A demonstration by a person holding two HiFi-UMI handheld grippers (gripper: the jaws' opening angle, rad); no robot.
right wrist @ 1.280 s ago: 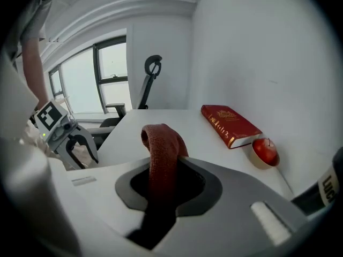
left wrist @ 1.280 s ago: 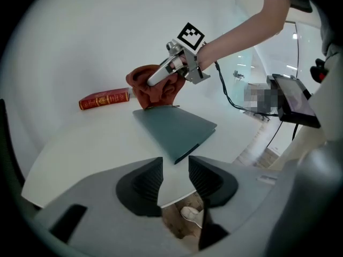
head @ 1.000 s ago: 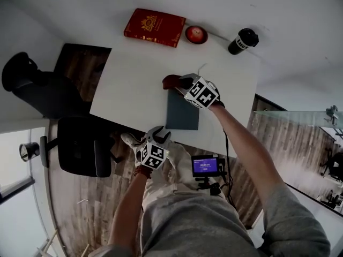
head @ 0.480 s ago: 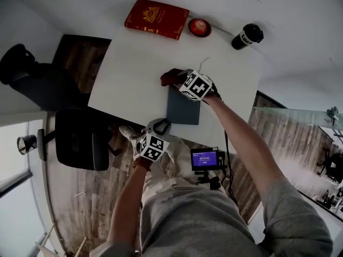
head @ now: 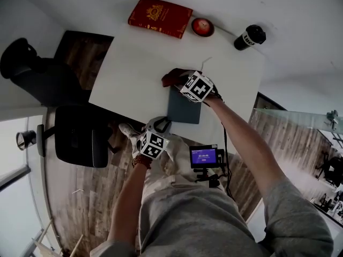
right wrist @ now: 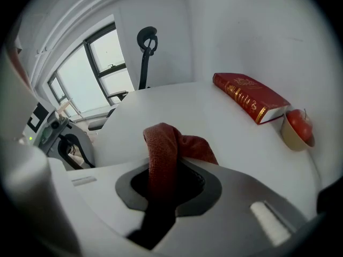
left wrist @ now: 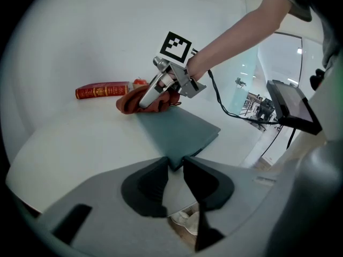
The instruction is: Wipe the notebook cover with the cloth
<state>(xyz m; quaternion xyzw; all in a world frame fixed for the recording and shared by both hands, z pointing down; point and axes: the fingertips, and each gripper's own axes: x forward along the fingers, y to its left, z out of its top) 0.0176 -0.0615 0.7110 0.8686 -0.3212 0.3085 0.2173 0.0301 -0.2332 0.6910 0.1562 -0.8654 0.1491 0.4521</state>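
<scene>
A dark grey-blue notebook [head: 184, 108] lies flat on the white table [head: 134, 74], near its front edge. My right gripper [head: 181, 82] is shut on a reddish-brown cloth [head: 172, 77], which rests at the notebook's far edge. In the right gripper view the cloth [right wrist: 171, 149] bulges up from between the jaws of the right gripper [right wrist: 166, 171]. My left gripper [left wrist: 174, 167] sits at the table's front edge. Its jaws have just been closing, and the fingertips pinch the near corner of the notebook [left wrist: 179, 130]. From there I see the cloth [left wrist: 144, 100] under the right gripper [left wrist: 149, 96].
A red book [head: 159, 17] lies at the table's far edge, with a red apple in a small bowl [head: 202, 26] and a black cup [head: 249, 37] to its right. A black office chair [head: 80, 143] stands left of me. A small screen on a stand [head: 203, 157] is at my right.
The right gripper has sunk a little with the cloth toward the notebook's far edge. The left gripper has kept its place at the near corner.
</scene>
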